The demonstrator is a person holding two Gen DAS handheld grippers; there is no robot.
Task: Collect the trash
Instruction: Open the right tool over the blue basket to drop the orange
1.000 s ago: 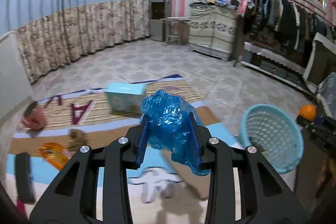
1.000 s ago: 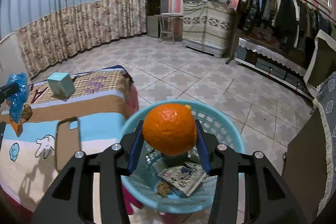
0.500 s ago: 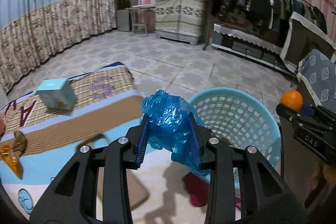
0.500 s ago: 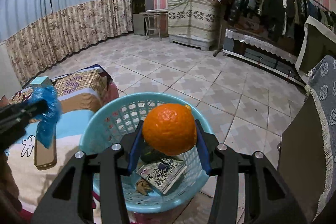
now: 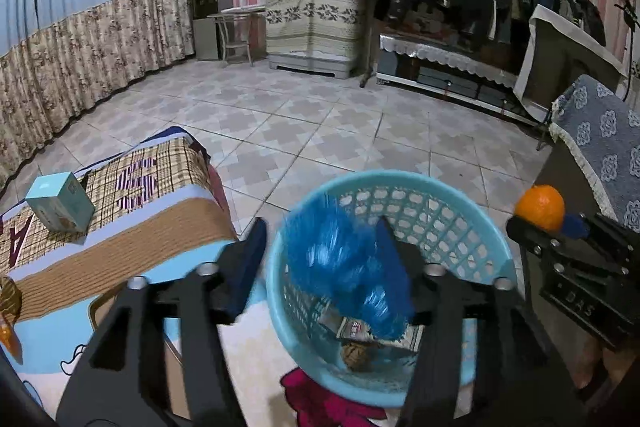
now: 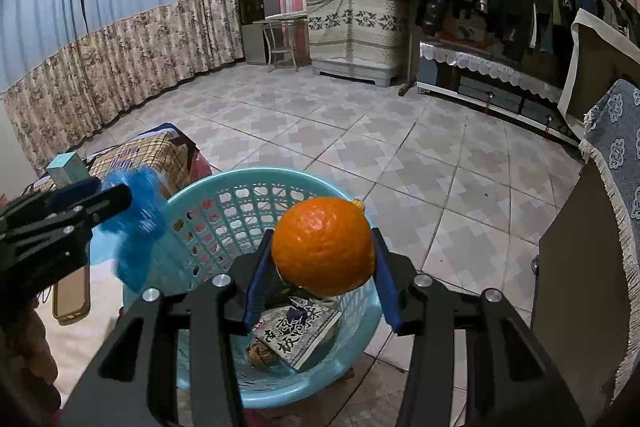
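Note:
A light blue plastic basket (image 5: 486, 243) (image 6: 224, 193) stands on the floor beside the low table, holding a printed wrapper (image 6: 298, 329) and a brown ball of scrap (image 5: 354, 355). My left gripper (image 5: 320, 259) is open over the basket's left rim; the crumpled blue plastic bag (image 5: 340, 259) (image 6: 136, 223) is blurred and dropping between its fingers into the basket. My right gripper (image 6: 322, 267) is shut on an orange (image 6: 324, 247) (image 5: 540, 207) and holds it above the basket.
The low table (image 5: 132, 239) with a patterned cloth is at the left, bearing a teal box (image 5: 60, 203) and a phone case (image 6: 72, 295). A red cloth (image 5: 320, 395) lies under the basket. A dark cabinet (image 6: 580, 287) stands right. Tiled floor lies beyond.
My left gripper swung right from the table to over the basket, then opened, and the blue bag is falling out. My right gripper held the orange over the basket throughout.

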